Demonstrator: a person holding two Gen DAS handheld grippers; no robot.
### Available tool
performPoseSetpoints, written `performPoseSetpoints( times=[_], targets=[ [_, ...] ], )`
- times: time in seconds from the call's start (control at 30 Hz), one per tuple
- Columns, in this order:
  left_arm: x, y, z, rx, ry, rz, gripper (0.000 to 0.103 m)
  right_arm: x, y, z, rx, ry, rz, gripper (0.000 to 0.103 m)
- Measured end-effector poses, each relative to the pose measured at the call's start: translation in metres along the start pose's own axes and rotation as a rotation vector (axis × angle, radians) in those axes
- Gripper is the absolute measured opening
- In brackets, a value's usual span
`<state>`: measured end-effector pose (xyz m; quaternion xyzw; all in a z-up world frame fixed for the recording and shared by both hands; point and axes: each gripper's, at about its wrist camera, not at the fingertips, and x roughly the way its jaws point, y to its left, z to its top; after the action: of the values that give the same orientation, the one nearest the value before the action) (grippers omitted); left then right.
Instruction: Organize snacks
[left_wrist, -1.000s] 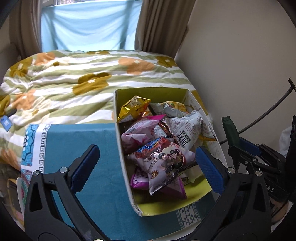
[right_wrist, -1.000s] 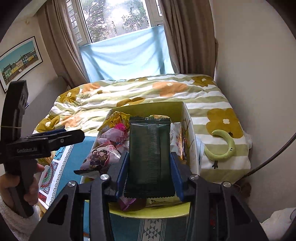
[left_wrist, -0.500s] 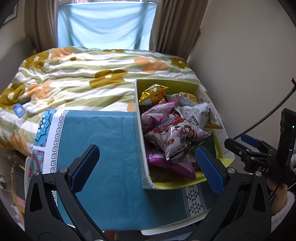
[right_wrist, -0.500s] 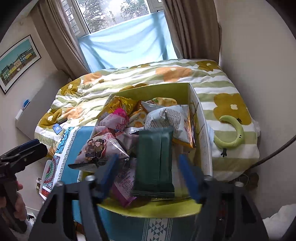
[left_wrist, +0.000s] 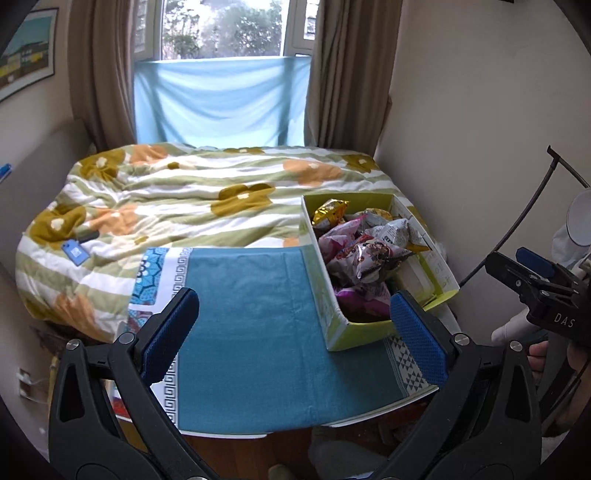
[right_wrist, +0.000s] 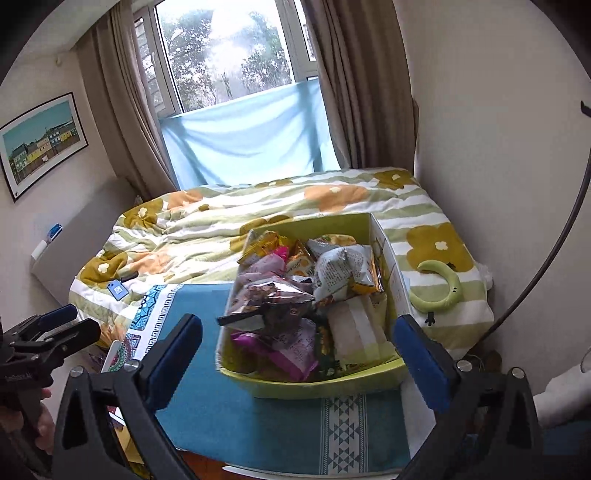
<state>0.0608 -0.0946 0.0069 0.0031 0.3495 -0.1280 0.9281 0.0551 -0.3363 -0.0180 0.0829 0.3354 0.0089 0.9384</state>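
On teal cloth, snack-filled box, right gripper opening

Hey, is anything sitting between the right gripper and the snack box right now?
Nothing visible does. The right gripper is empty, its jaws opening, and only bare teal cloth lies between it and the near wall of the yellow-green snack box. The snack packets lie inside the box.
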Motion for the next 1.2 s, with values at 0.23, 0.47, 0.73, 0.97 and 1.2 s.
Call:
performPoseSetpoints(
  times=[0.23, 0.47, 0.73, 0.97, 1.2],
  targets=[
    [-0.073, 0.021, -0.032, 0.008, -0.115, 0.101, 0.103, -0.066, 0.060, -0.025, -0.055, -0.085, -0.064, 0.103],
    [-0.109, 0.034, -0.067, -0.006, -0.169, 0.127, 0.103, -0.094, 0.087, -0.056, -0.094, -0.108, -0.127, 0.103],
    [-0.115, 0.031, -0.074, -0.006, -0.173, 0.129, 0.103, -0.105, 0.092, -0.066, -0.077, -0.111, -0.129, 0.103],
    [-0.111, 0.020, -0.074, 0.014, -0.171, 0.125, 0.103, -0.109, 0.090, -0.067, -0.069, -0.117, -0.136, 0.103],
    [-0.110, 0.020, -0.072, 0.008, -0.169, 0.129, 0.103, -0.107, 0.090, -0.066, -0.076, -0.116, -0.133, 0.103]
  ],
)
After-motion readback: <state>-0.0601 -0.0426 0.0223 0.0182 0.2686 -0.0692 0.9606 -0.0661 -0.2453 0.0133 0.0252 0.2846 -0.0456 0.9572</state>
